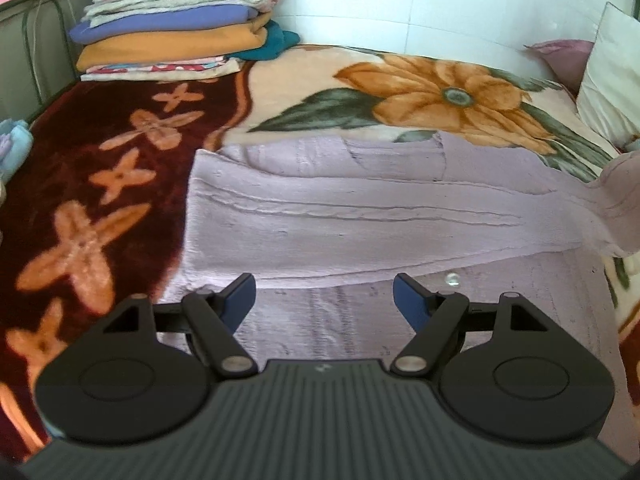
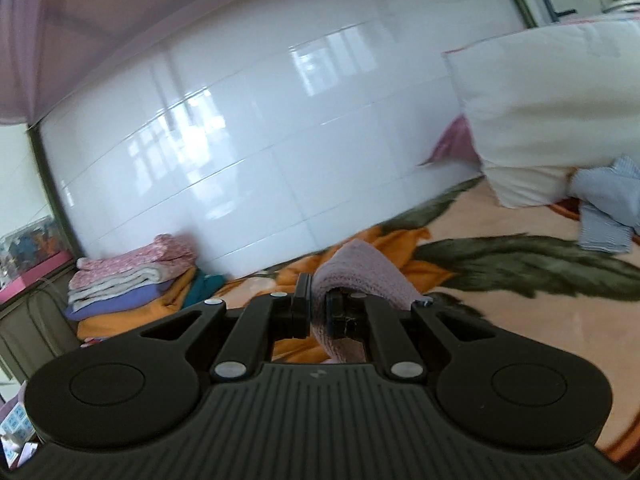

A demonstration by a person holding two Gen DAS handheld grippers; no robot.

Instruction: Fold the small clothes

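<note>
Folding is barely begun: your right tool [image 2: 318,312] clamps the lilac knitted sweater [image 1: 360,208]'s sleeve above the floral blanket [image 1: 120,184], left tool [image 1: 324,300] apart, empty.

Black ribbed left gripper [image 1: 324,300], silver pivot screws, blue-padded jaws.

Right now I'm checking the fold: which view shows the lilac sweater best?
The left wrist view: the lilac sweater lies spread across the blanket. The right wrist view shows only a bunched piece pinched in the right tongs.
</note>
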